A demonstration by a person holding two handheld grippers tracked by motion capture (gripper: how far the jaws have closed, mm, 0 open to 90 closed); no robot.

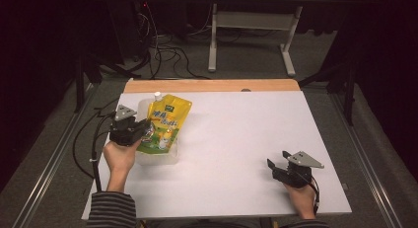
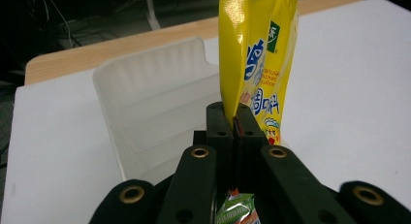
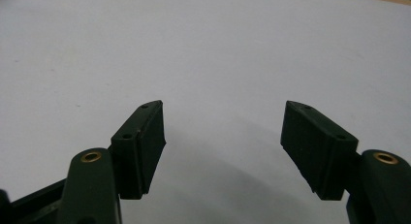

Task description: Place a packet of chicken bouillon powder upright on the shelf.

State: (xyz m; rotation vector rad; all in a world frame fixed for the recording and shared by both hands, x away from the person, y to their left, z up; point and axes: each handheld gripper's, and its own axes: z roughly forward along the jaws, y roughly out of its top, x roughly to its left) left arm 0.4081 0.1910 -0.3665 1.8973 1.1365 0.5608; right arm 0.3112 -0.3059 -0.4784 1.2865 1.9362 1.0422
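High view. Left gripper [image 1: 132,131] sits near the left edge of the white tabletop [image 1: 236,139], jaws clamped on the yellow spouted pouch [image 1: 165,123]. The pouch lies slanted over the clear plastic tray [image 1: 156,158], its white cap pointing toward the far edge and its lower end at the jaws. Whether it rests on the tray or hangs just above, I cannot tell. Right gripper [image 1: 277,165] rests near the near right corner, well apart from the work.

Left gripper view. The 2 jaws are pressed together on a lower edge of the pouch [image 2: 254,64], which stands up from them. The ribbed tray [image 2: 160,107] sits just beside and behind, and looks bare inside. A small green-and-orange packet [image 2: 236,209] shows under the jaws at the bottom edge.

Right gripper view. Right gripper [image 3: 223,136] has its jaws spread wide, nothing between them, bare tabletop [image 3: 218,49] beneath.

Judgement: the pouch is grasped; whether it is going into or coming out of the tray I cannot tell, and the release is still to do.

Room: the middle and right of the tabletop lie open. The left edge is close to the left hand [image 1: 120,156]; the wooden strip [image 1: 212,85] marks the far edge.
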